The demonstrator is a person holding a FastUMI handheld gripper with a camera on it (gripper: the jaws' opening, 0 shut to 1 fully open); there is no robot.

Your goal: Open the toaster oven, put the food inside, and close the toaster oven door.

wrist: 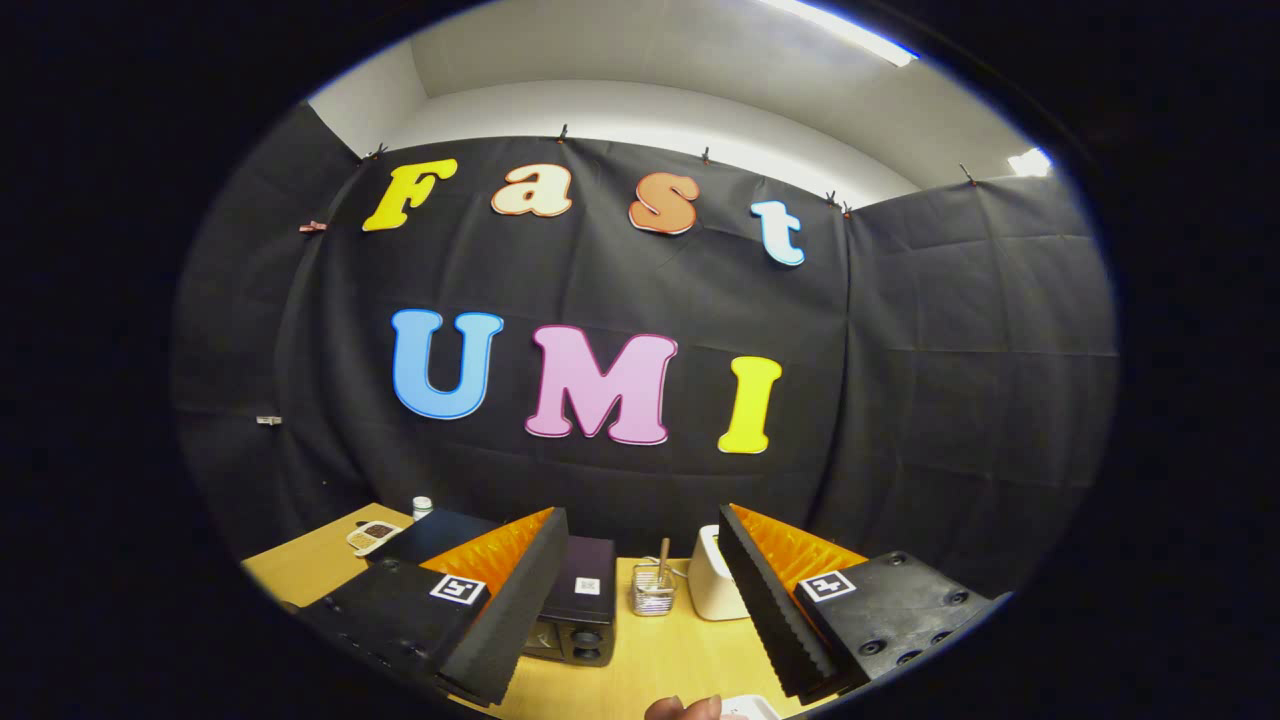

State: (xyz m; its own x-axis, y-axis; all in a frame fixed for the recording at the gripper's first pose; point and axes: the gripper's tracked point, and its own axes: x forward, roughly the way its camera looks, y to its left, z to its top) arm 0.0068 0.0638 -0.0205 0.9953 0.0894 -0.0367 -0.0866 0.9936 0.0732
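Tool (640, 600) hovering wide, holding nothing | oven (578, 612) sitting far-left, behind left finger | door appearing shut | table (650, 670) bearing it.

The toaster oven (575, 612) is a small black box standing on the wooden table, low in the frame and a little left of centre, partly hidden behind the left finger of the gripper; its top carries a small white label, and two round knobs show on its front at the right side; whether its door is open or shut cannot be told from here. The food is hard to pick out; a pale item shows at the very bottom edge, too cut off to identify.
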